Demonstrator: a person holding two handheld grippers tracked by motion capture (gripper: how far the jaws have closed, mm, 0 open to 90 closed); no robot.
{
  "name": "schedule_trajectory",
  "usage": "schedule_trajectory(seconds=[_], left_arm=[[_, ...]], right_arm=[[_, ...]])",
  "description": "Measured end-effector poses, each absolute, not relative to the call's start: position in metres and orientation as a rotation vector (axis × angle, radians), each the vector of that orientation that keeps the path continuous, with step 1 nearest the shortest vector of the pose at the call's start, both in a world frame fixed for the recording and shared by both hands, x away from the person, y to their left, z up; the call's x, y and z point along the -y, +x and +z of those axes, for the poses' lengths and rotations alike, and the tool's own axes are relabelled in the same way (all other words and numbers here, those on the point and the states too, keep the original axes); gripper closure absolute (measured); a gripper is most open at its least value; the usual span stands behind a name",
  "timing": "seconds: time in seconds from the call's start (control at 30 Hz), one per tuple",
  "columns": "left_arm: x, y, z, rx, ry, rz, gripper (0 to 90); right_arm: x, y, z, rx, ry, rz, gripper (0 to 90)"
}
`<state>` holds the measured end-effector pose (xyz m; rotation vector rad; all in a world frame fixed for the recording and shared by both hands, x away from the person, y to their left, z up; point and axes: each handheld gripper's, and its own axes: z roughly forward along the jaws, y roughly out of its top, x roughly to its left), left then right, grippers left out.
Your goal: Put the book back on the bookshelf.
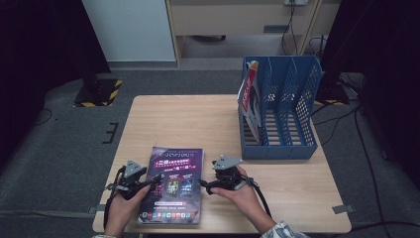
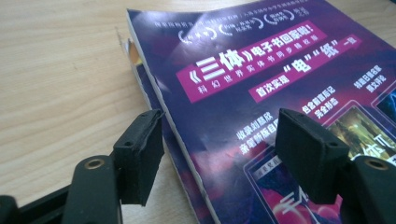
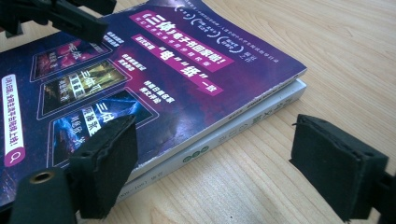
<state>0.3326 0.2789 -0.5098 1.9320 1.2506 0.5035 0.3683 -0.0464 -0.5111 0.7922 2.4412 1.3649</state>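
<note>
Purple magazine flat at tabletop near edge, long axis front-to-back — flanked by left tongs and right tongs, both apart, equally near.

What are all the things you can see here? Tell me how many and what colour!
Table: one, light wood, centre.
Magazines: two stacked, purple one over a white-edged one, table's near edge.
File rack: one, blue, table's far right.
Booklet: at least one, red and white, upright in the rack's leftmost slot.
Floor: grey carpet, around the table.
Left gripper: black, open, at the magazines' left edge.
Right gripper: black, open, at their right edge.
Hands: two, holding the grippers.
</note>
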Motion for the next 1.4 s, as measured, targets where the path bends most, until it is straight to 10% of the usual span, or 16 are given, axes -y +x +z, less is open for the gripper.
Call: schedule_trajectory(seconds=[1.4], left_arm=[[-0.2731,0.3381,-0.5080,-1.224,1.943,0.516,31.8]], right_arm=[[0.0461,0.3682,-0.5157,-2.484,0.801,1.345,14.3]])
